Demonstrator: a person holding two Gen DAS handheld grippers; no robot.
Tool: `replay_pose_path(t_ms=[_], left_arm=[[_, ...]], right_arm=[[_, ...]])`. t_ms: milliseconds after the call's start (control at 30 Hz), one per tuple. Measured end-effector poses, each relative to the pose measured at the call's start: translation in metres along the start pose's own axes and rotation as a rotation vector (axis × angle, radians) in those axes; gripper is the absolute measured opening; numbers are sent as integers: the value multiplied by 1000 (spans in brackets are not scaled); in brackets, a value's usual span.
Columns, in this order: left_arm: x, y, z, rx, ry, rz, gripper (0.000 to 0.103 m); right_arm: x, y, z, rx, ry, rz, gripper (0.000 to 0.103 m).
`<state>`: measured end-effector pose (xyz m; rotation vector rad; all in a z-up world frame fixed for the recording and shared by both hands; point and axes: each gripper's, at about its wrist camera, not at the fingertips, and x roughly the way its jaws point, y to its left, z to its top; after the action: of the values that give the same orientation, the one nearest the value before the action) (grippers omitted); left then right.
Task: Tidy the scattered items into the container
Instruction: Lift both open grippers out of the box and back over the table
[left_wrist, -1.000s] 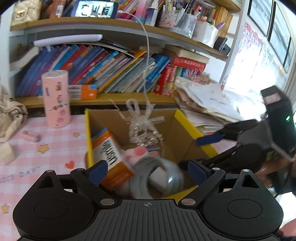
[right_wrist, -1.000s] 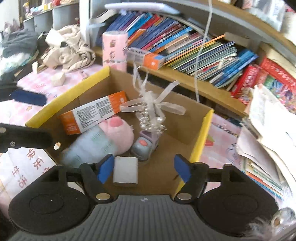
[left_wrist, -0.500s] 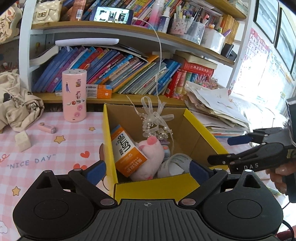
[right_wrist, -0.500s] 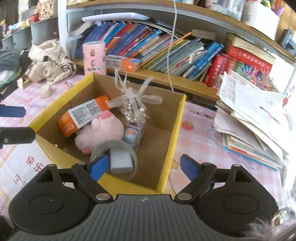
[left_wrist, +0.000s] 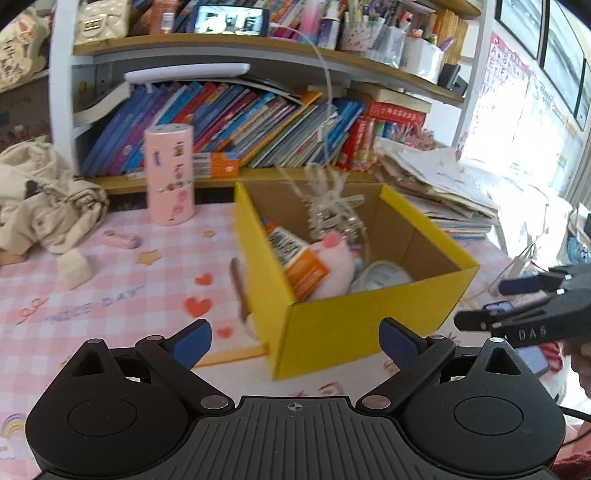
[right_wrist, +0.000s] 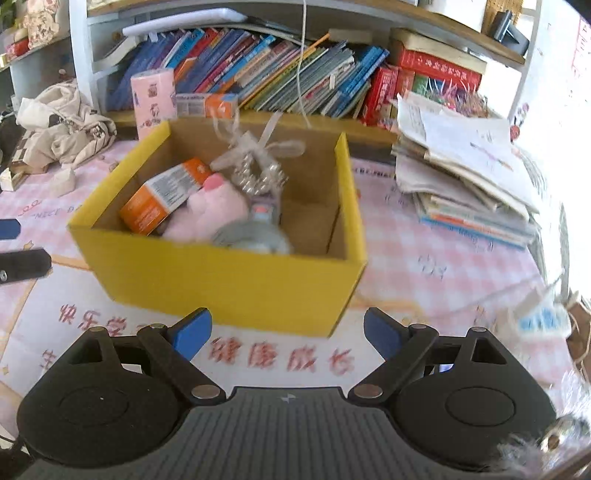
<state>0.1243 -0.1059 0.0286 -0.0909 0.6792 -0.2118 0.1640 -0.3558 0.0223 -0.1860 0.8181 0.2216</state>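
Note:
A yellow cardboard box (left_wrist: 354, 332) (right_wrist: 221, 280) stands on the pink checked tablecloth. Inside lie an orange and white carton (right_wrist: 166, 195) (left_wrist: 295, 254), a pink plush pig (right_wrist: 214, 206) (left_wrist: 332, 262), a grey tape roll (right_wrist: 255, 236) (left_wrist: 384, 275) and a pearl-and-ribbon ornament (right_wrist: 258, 173) (left_wrist: 332, 210). My left gripper (left_wrist: 295, 339) is open and empty, in front of the box. My right gripper (right_wrist: 286, 334) is open and empty, also in front of the box; it shows at the right of the left wrist view (left_wrist: 524, 302).
On the cloth left of the box are a pink cylinder (left_wrist: 170, 173), a small pink tube (left_wrist: 118, 240), a cream block (left_wrist: 75, 266) and a beige cloth bag (left_wrist: 44, 199). A bookshelf (left_wrist: 258, 122) stands behind. A paper stack (right_wrist: 469, 173) lies right of the box.
Both grippers have pulled back and away from above the box, so its front wall now shows. The tape roll has settled inside the box.

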Motion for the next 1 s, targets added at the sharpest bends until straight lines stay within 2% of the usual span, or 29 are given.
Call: replay_pose_path(t_ms=[100,300,500,1000], left_arm=[[-11,16,-5,-11,5,7,99],[-26,40,-17,-4,35,24,99],[-40,61,-29,-6,67,33,99],[-69,112,-54,-36,95,65,99]], right_arm=[[-4,23,-11,16,8,-16,94],[-11,69,-29,68,27,-1,94],[-15,108,-38,48,48,5,98],[-17,188,-48,-30,92,65,98]])
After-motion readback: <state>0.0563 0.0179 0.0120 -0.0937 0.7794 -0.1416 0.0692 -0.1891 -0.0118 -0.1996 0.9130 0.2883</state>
